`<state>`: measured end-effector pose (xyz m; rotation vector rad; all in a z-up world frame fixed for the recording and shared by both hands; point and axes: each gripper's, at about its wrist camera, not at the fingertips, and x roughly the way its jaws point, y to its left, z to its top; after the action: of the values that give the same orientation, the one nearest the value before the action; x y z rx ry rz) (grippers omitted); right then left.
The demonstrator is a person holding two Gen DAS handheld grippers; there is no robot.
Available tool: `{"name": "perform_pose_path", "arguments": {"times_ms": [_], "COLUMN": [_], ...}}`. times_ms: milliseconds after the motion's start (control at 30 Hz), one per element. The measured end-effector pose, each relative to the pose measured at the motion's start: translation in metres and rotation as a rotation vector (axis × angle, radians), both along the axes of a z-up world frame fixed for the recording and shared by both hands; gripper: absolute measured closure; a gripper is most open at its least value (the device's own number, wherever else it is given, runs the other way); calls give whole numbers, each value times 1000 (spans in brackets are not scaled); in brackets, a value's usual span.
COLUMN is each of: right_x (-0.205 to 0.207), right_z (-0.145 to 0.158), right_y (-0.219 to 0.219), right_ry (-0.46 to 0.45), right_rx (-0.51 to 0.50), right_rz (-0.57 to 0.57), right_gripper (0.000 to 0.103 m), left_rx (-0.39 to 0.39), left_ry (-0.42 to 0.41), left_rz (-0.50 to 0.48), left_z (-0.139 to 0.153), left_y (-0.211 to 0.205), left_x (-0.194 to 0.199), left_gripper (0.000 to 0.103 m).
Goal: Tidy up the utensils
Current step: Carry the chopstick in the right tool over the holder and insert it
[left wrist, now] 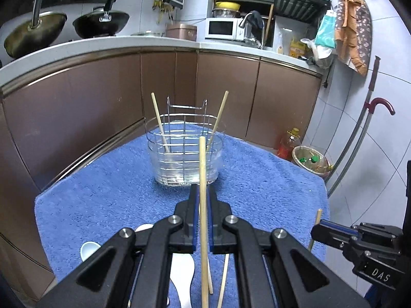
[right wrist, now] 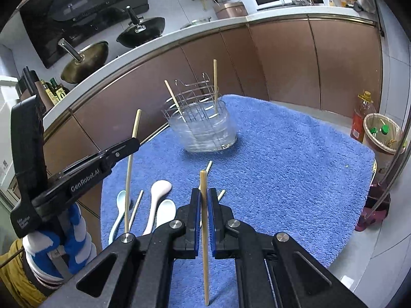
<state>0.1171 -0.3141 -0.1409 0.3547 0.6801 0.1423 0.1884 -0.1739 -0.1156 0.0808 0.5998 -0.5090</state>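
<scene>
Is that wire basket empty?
No. Two chopsticks already stand leaning inside the wire basket, one towards each end.

Two wooden chopsticks (left wrist: 161, 123) lean in a wire utensil basket (left wrist: 185, 151) standing on the blue mat; spoons (right wrist: 159, 200) and more chopsticks (right wrist: 136, 208) lie nearer

Both fisheye views are evenly and fairly brightly lit from overhead, sharp at the centre, with soft short shadows on the blue towel (left wrist: 115, 192), pale glare on the wall tiles (left wrist: 372, 133), strong bending of the cabinet fronts (right wrist: 282, 59), and black vignetted corners.
</scene>
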Motion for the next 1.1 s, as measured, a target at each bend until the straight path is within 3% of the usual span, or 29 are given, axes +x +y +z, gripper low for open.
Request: {"name": "perform_pose_path", "arguments": {"times_ms": [400,1100], "right_x": [-16,-18], "right_z": [21,37], "right_y": [7,18], "right_ry": [-84,-160], "right_rx": [-24,-67], "right_rz": [-11,36], "right_gripper": [97,97], "left_rx": [-15,-56], "left_ry": [-87,-76], "left_rz": [8,68], "left_z": [17,19], "left_y": [14,39], "left_x": [-31,-29], "left_gripper": [98,98]}}
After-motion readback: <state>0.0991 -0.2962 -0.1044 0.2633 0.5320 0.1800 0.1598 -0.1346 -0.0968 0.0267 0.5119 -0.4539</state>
